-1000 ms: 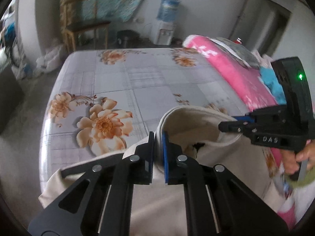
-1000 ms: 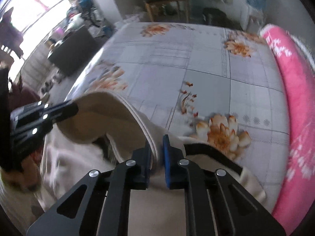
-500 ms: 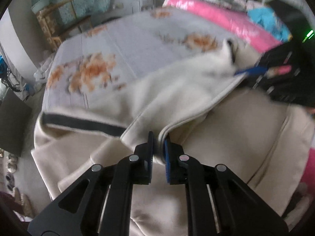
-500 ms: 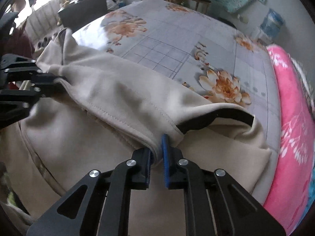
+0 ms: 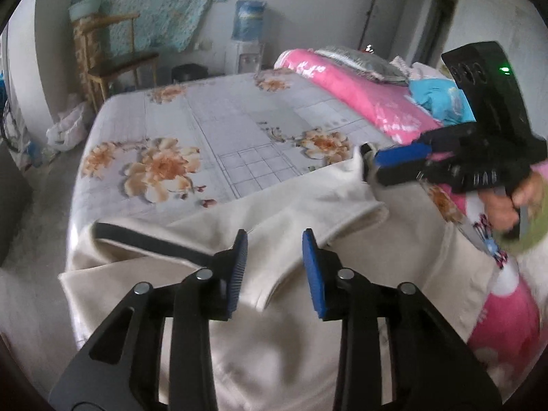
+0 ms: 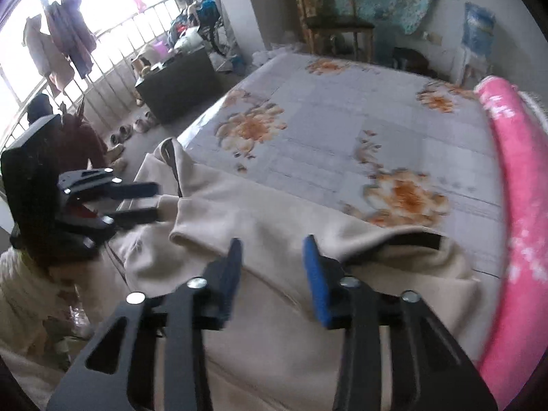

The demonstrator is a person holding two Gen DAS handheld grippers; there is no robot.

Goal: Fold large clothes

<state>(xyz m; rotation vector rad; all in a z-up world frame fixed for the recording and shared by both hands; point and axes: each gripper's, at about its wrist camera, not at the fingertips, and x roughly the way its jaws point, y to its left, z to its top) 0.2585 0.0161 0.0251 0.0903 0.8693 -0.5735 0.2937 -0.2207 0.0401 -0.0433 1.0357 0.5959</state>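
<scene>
A large cream garment [image 5: 308,308] with dark trim lies on the near part of the bed, its top layer folded over the lower part. It also shows in the right wrist view [image 6: 274,325]. My left gripper [image 5: 275,267] is open and empty just above the folded edge. My right gripper [image 6: 272,274] is open and empty over the cloth. The right gripper also shows at the right of the left wrist view [image 5: 371,167], jaws apart by a corner of the cloth. The left gripper shows at the left of the right wrist view [image 6: 156,202].
The bed sheet [image 5: 239,130] is grey with orange flowers. A rolled pink blanket [image 5: 359,99] runs along the right side. A wooden chair [image 5: 113,61] and a water dispenser [image 5: 248,44] stand by the far wall. A dark cabinet [image 6: 178,85] and shoes sit on the floor at left.
Both grippers were shut on the garment's edge and carried it over the lower part. Now both have opened and let go, and the cloth lies folded on the bed.
</scene>
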